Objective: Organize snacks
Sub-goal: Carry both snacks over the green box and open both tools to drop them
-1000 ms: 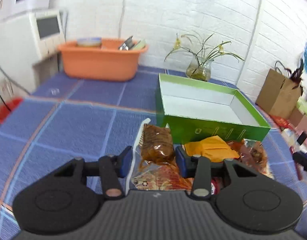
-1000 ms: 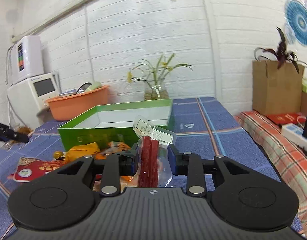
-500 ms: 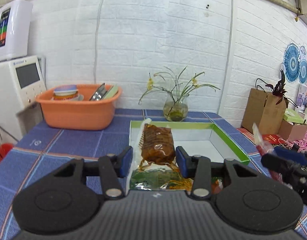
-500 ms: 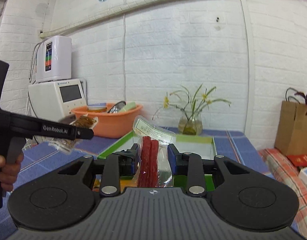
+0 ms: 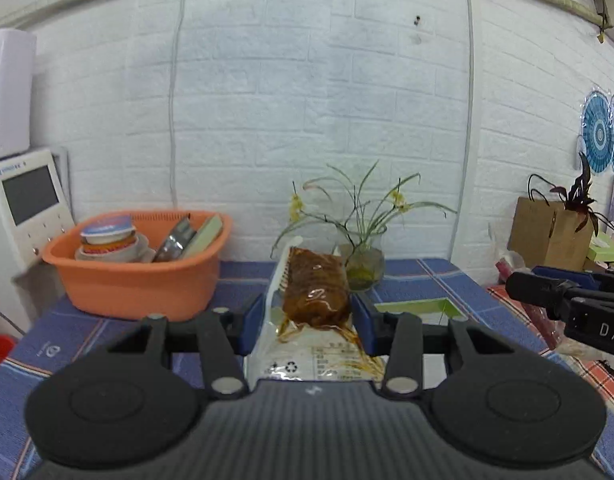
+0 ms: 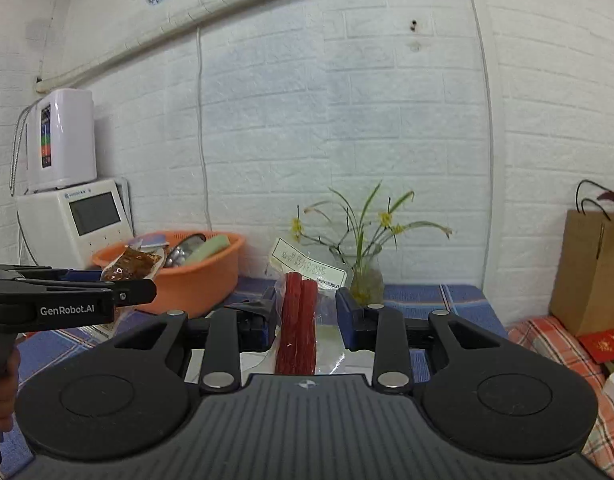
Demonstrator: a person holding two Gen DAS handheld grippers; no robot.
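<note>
The left gripper [image 5: 311, 312] is raised above the table [image 5: 87, 344], its blue fingers [image 5: 253, 322] closed narrowly on a clear packet of brown saucy snack [image 5: 315, 292]. The packet stands upright between them, the brown block at the top, a white printed panel with a recycling mark below. Seen from the right wrist camera, the same gripper [image 6: 147, 290] reaches in from the left edge, the brown packet [image 6: 133, 262] poking out at its tip, in front of the orange basin [image 6: 203, 276].

The right gripper [image 6: 307, 312] is likewise raised, its blue fingers [image 6: 347, 316] pinching a clear packet of red sticks [image 6: 299, 320]. That packet stands upright too, with a white label at its top leaning toward the glass vase. In the left wrist view the right gripper [image 5: 519, 284] enters from the right edge, with the reddish packet [image 5: 539, 316] hanging blurred beneath it.

The green box [image 5: 423, 304] lies on the table just in front of the glass vase of yellow flowers [image 5: 363, 264]; only a strip of its rim shows behind the left gripper's right finger. The orange basin [image 5: 139, 276] sits to the left of the vase, holding stacked bowls and a metal utensil. A white appliance with a screen [image 6: 83, 220] stands left of the basin. A brown paper bag [image 6: 595, 276] stands well to the right of the vase.
</note>
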